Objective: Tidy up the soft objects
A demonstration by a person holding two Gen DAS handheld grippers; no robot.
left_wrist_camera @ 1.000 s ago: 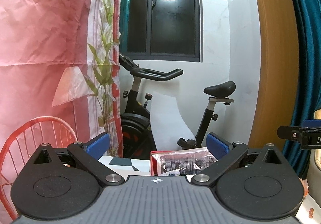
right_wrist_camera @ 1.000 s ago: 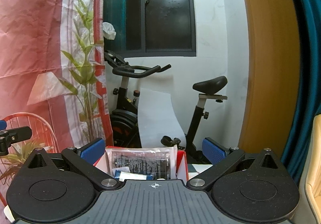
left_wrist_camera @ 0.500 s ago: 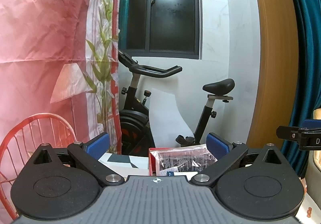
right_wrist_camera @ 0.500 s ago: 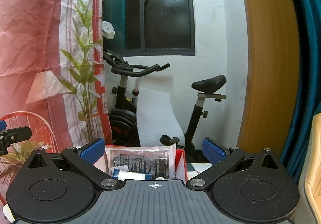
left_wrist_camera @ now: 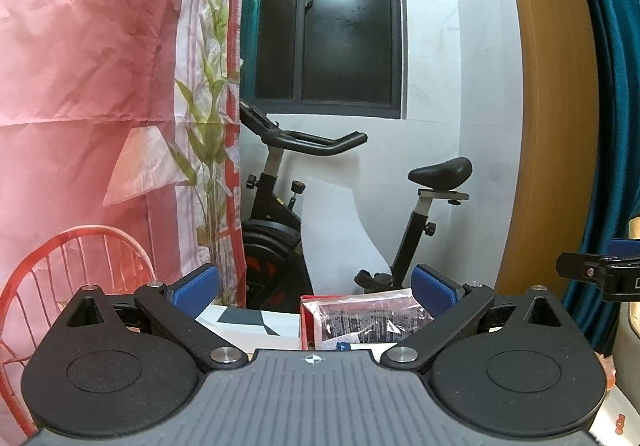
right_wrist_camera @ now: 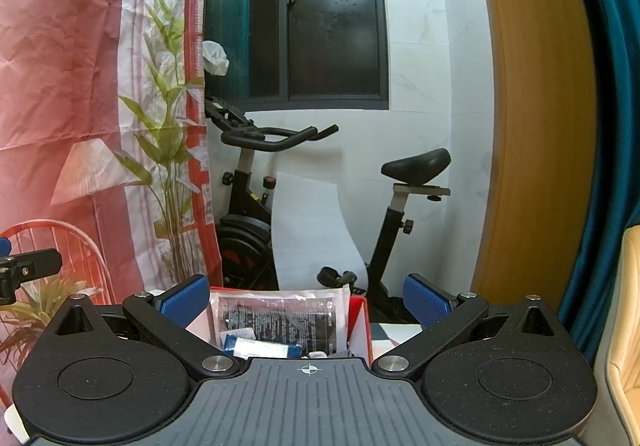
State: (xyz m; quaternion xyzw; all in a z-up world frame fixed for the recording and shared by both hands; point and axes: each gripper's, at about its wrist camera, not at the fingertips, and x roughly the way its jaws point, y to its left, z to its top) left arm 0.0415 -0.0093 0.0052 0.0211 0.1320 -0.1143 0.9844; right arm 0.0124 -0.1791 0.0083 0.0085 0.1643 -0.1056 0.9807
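Note:
A red box [left_wrist_camera: 306, 320] [right_wrist_camera: 358, 326] stands low in both wrist views, holding clear plastic packets [left_wrist_camera: 368, 318] [right_wrist_camera: 276, 320] with dark printed contents. A blue-and-white packet [right_wrist_camera: 260, 346] lies at its front in the right wrist view. My left gripper [left_wrist_camera: 316, 286] is open with blue pads wide apart and nothing between them; the box shows behind its right half. My right gripper [right_wrist_camera: 304, 296] is also open and holds nothing, the box sitting beyond its gap. The right gripper's tip [left_wrist_camera: 592, 276] shows at the left wrist view's right edge.
A black exercise bike [left_wrist_camera: 288, 206] [right_wrist_camera: 256, 190] stands against a white wall under a dark window [left_wrist_camera: 326, 18]. A pink printed sheet [left_wrist_camera: 88, 86] hangs on the left. A wooden post [left_wrist_camera: 548, 126] and teal curtain [left_wrist_camera: 612, 86] are right. A cream cushion [right_wrist_camera: 628, 326] is at far right.
Both views have drifted slightly; the box and packets sit a little lower and closer. Both grippers stay open.

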